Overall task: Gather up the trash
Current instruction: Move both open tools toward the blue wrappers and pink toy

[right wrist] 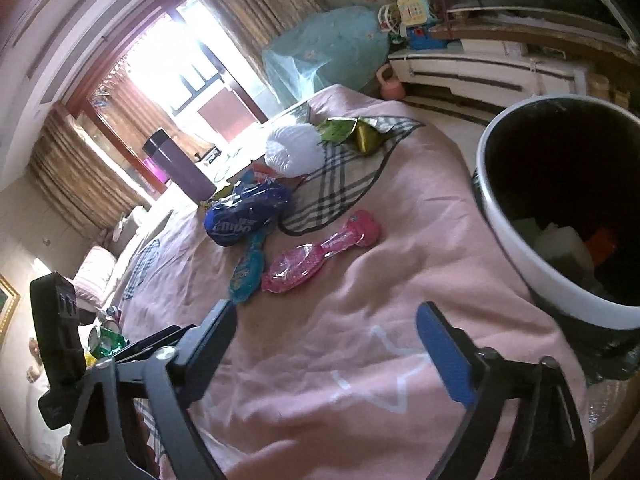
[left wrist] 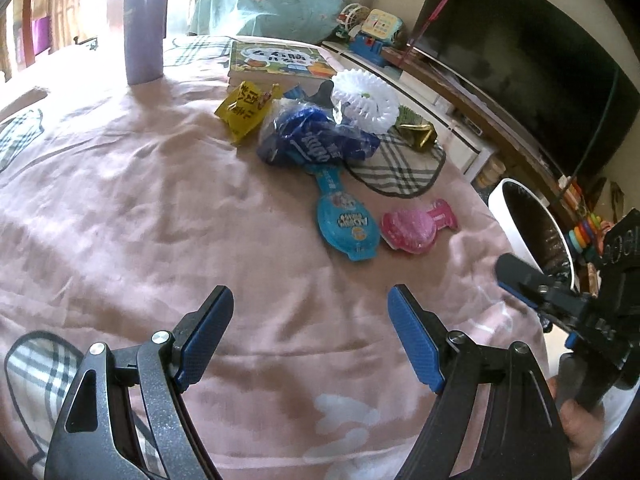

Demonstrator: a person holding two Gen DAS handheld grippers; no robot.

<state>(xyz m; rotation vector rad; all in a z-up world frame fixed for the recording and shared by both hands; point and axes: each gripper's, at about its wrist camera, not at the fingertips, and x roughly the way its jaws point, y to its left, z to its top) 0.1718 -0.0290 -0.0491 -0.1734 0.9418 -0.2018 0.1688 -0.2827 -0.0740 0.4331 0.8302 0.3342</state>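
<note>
Pink bedding with plaid patches covers the bed (left wrist: 140,184), and the trash lies in a loose cluster on it. Nearest the white trash bin (left wrist: 506,216) at the bed's edge is a pink wrapper (left wrist: 412,230): its rounded end points toward the cameras and its narrow tail toward the bin in the left wrist view, and its long axis runs slantwise. Just beside it, on the side away from the bin, lies a blue wrapper (left wrist: 348,228), long axis running from the tongs toward the pile, narrow neck tucked under a crumpled dark blue bag (left wrist: 316,138). Farther from the bin, past the bag, sit a yellow packet (left wrist: 244,110), a white pleated fan (left wrist: 366,100), a green-gold wrapper (left wrist: 416,132) on a plaid patch, a picture book (left wrist: 276,58) and a purple flask (left wrist: 144,24) standing upright.

Both tools hover over bare bedding short of the wrappers. The left tongs (left wrist: 310,334) stand wide apart with nothing between them; the right tongs (right wrist: 326,350) are likewise apart and empty, close beside the bin.

Only the right wrist view looks into the bin (right wrist: 520,248), showing white and orange scraps in its dark inside. Only the left wrist view shows the black television (left wrist: 520,64) beyond the bin and the right tool (left wrist: 568,304) from outside.
</note>
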